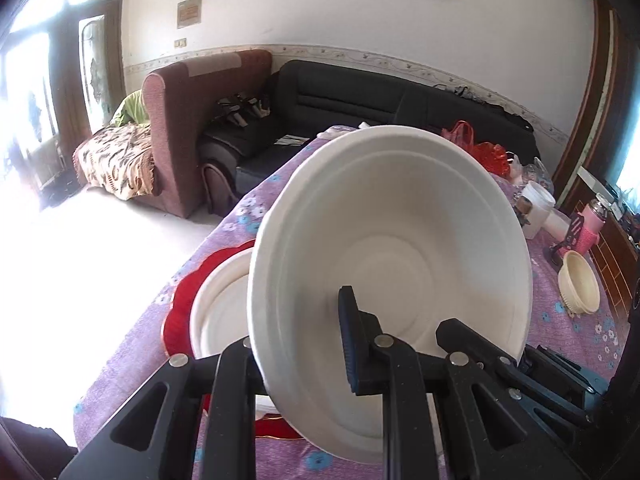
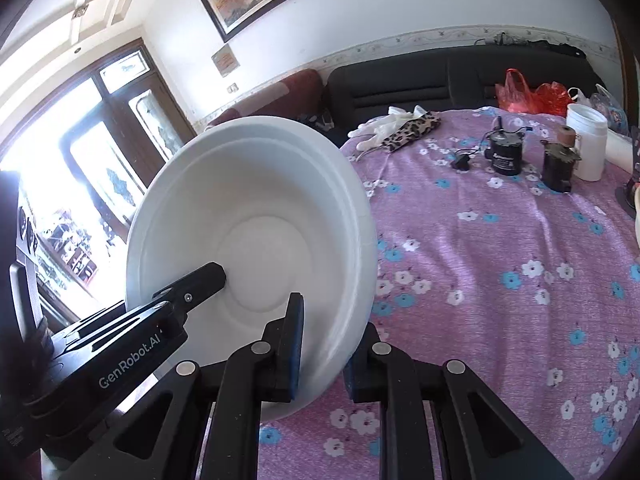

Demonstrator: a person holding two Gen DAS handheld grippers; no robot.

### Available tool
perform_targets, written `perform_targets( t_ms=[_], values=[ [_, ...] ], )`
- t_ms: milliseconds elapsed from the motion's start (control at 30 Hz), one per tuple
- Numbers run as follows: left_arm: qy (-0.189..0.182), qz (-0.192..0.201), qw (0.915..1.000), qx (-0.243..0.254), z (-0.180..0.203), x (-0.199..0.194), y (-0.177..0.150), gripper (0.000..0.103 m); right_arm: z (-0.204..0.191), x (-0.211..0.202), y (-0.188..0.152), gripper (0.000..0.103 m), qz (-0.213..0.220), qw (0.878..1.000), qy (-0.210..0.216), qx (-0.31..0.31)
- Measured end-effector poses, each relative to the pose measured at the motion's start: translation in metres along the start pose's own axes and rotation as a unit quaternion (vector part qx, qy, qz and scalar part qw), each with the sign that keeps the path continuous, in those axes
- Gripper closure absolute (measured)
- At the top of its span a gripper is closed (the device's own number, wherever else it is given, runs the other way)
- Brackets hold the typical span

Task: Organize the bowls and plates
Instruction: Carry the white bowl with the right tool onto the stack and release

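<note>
Both grippers hold one white bowl (image 1: 400, 240), tilted on its side above the purple flowered tablecloth (image 2: 500, 264). My left gripper (image 1: 304, 344) is shut on the bowl's rim, one finger inside and one behind the wall. My right gripper (image 2: 320, 356) is shut on the opposite rim of the same bowl (image 2: 256, 216); the left gripper's finger (image 2: 192, 288) shows inside it. Below the bowl, another white bowl (image 1: 220, 312) sits on a red plate (image 1: 180, 304). A cream bowl (image 1: 580, 284) stands at the right.
On the far side of the table stand a white jar (image 2: 588, 140), small dark motors (image 2: 504, 152), white gloves and a leopard-print cloth (image 2: 408, 128), red plastic bags (image 2: 528, 96) and a pink bottle (image 1: 592, 220). Sofas stand behind the table.
</note>
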State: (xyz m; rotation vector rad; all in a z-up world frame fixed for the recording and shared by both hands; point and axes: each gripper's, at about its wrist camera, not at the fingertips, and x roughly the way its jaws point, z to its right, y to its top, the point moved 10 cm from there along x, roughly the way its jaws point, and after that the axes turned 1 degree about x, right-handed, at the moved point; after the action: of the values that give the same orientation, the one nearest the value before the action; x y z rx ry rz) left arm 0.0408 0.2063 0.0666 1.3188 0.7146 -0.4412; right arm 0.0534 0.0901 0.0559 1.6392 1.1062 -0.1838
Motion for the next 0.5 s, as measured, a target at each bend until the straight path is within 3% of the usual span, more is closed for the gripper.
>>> perform_targets(
  t_ms=[200,500],
  values=[
    [0.036,-0.035,0.9987,0.003,-0.035,0.023,-0.01,0.081,-0.022,0.045,-0.014,0.084,-0.049,0.999,0.007,-0.002],
    [0.046,-0.076,0.996,-0.005,-0.055,0.05,-0.025,0.076,-0.026,0.078,-0.026,0.084,-0.086,0.995,-0.036,-0.02]
  ],
)
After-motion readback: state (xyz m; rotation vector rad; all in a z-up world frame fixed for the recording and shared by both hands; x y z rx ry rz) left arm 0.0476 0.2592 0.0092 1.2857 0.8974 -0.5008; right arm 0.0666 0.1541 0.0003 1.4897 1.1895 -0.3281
